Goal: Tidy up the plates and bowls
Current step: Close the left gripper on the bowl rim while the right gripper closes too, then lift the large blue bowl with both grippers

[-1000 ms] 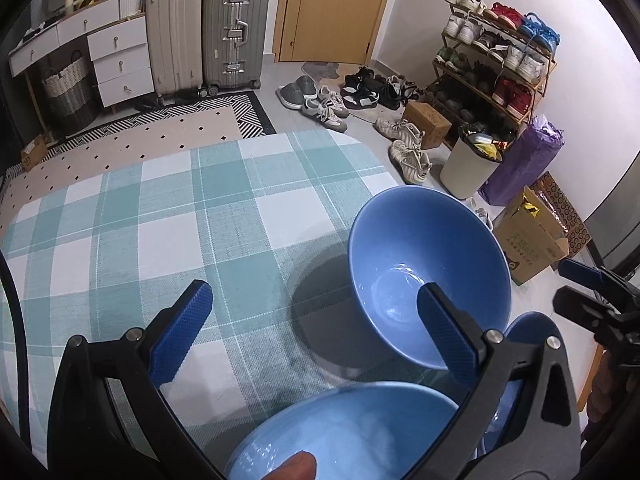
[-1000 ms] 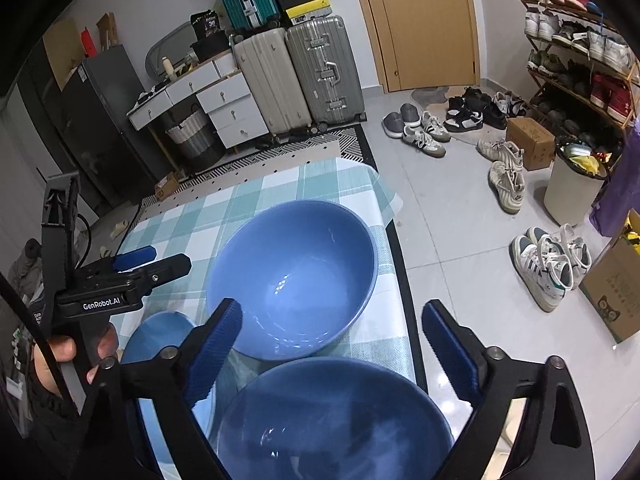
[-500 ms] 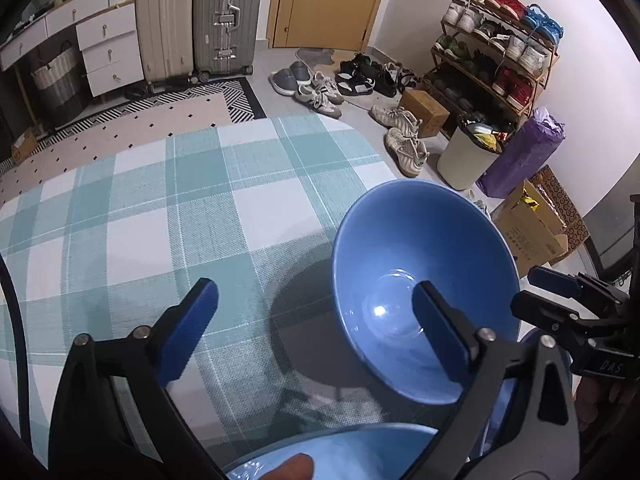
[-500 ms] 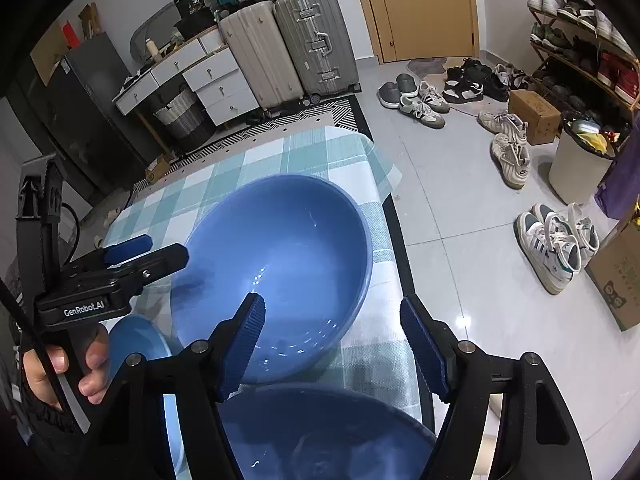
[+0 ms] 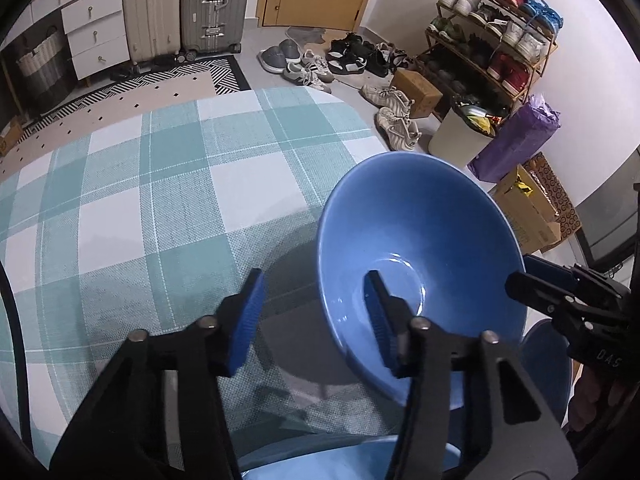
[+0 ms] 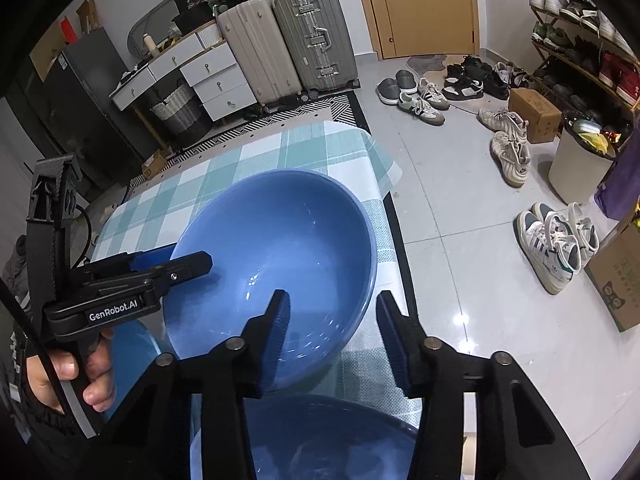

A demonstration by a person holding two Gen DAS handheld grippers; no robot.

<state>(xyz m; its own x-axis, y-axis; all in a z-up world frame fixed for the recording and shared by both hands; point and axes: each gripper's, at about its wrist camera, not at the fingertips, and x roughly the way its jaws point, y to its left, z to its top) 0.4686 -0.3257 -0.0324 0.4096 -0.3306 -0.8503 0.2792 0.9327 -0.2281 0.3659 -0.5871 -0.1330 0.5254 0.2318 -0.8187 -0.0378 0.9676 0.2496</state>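
A large blue bowl (image 5: pixel 420 240) stands on the checked tablecloth (image 5: pixel 160 184) near the table's right edge; it also shows in the right wrist view (image 6: pixel 280 256). My left gripper (image 5: pixel 312 320) is open and straddles the bowl's left rim, one finger inside, one outside. My right gripper (image 6: pixel 332 336) is open and straddles the bowl's right rim the same way. A second blue bowl (image 6: pixel 320 440) lies below the right gripper, and a blue dish (image 5: pixel 548 364) sits at the right in the left wrist view.
The tablecloth (image 6: pixel 256 160) hangs over the table's far right corner. Beyond are suitcases (image 6: pixel 288 40), a white drawer unit (image 6: pixel 192 76), a shoe rack (image 5: pixel 492 36), a bin (image 5: pixel 460 136), cardboard boxes and loose shoes (image 6: pixel 508 152) on the floor.
Both grippers have moved in toward the large bowl and narrowed, so each now straddles its rim. The bowl seems to have stayed in place.
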